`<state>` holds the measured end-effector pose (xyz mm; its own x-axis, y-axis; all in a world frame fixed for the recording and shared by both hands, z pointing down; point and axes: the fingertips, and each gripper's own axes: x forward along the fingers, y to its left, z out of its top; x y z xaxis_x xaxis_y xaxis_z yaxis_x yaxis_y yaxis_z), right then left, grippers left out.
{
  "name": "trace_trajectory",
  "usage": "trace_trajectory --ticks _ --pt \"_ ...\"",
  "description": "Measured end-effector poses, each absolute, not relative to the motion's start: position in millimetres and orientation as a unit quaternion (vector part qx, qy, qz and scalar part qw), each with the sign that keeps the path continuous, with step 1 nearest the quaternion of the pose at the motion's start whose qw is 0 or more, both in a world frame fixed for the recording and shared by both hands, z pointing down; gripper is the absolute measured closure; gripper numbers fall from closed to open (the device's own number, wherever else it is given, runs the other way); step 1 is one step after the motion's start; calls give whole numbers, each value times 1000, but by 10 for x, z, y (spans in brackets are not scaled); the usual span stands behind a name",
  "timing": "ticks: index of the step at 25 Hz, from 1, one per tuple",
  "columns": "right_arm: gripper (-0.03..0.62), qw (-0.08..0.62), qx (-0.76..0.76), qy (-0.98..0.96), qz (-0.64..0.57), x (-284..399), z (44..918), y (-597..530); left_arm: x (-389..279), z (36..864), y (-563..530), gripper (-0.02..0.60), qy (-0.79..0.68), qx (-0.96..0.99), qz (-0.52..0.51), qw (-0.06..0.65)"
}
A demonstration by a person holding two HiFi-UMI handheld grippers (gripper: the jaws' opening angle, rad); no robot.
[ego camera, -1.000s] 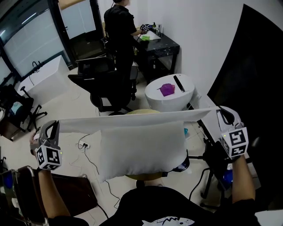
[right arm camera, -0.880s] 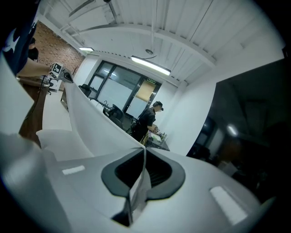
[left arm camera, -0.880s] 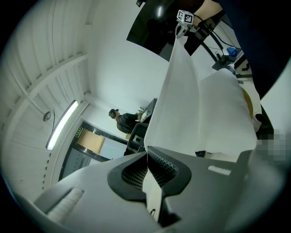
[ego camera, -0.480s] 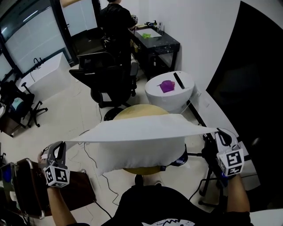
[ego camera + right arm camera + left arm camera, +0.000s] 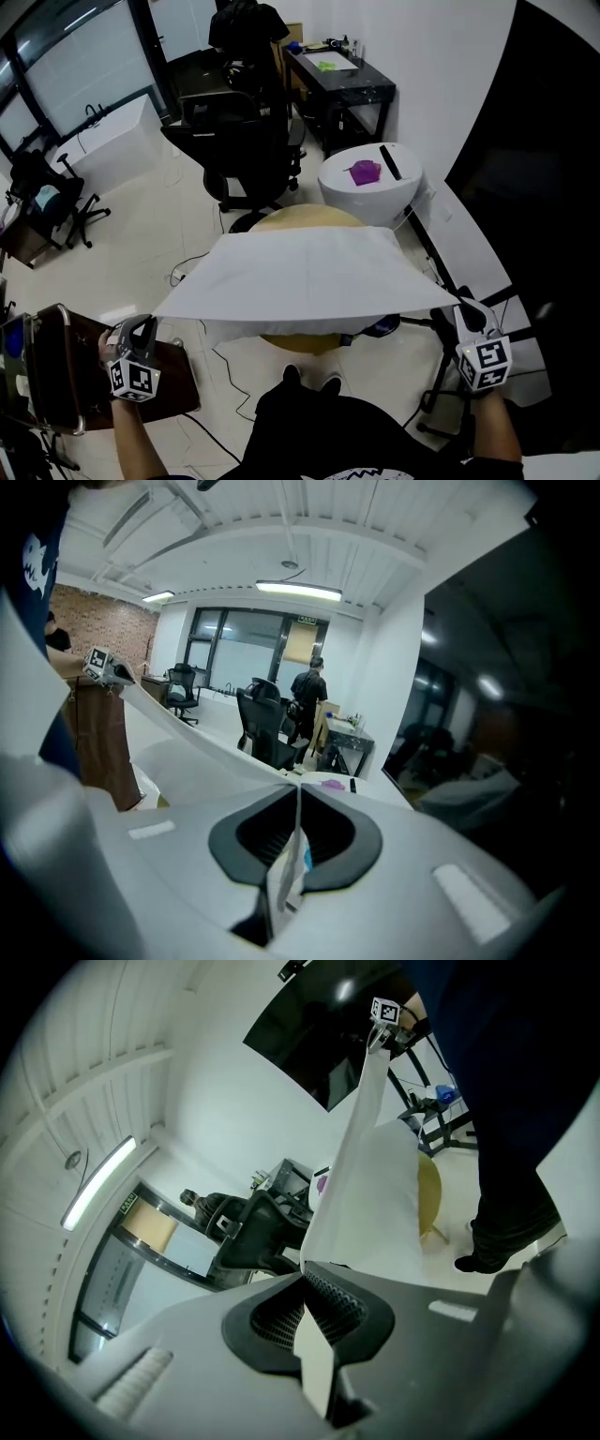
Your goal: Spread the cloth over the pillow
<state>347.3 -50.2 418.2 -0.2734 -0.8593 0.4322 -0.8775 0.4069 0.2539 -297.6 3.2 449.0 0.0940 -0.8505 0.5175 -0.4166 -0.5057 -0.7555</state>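
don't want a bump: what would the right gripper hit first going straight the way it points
Likely the white round table just beyond the cloth that the right gripper holds, though depth is hard to judge.

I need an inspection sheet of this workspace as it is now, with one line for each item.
Surface: round tan table, mostly hidden under the pillow and cloth.
Job's things: white cloth stretched over the pillow, not yet released.
Clutter: purple object and black bar on the white round table.
Grippers: left gripper and right gripper each shut on a corner of the cloth.
Cables: one lying on the floor.
Surroundings: office chair, black desk, person at the back.
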Motion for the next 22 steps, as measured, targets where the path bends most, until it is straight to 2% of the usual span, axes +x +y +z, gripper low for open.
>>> trace_trajectory --ticks 11,18,22 --pt "582 274 565 -773 95 3553 4935 18 -2945 5462 593 581 373 -751 -516 176" --pt "582 330 566 -747 111 3634 5591 274 -2884 5896 781 581 316 -768 -530 172" --pt "582 336 563 -743 133 3608 5886 420 -2903 6203 887 581 293 -772 -542 153"
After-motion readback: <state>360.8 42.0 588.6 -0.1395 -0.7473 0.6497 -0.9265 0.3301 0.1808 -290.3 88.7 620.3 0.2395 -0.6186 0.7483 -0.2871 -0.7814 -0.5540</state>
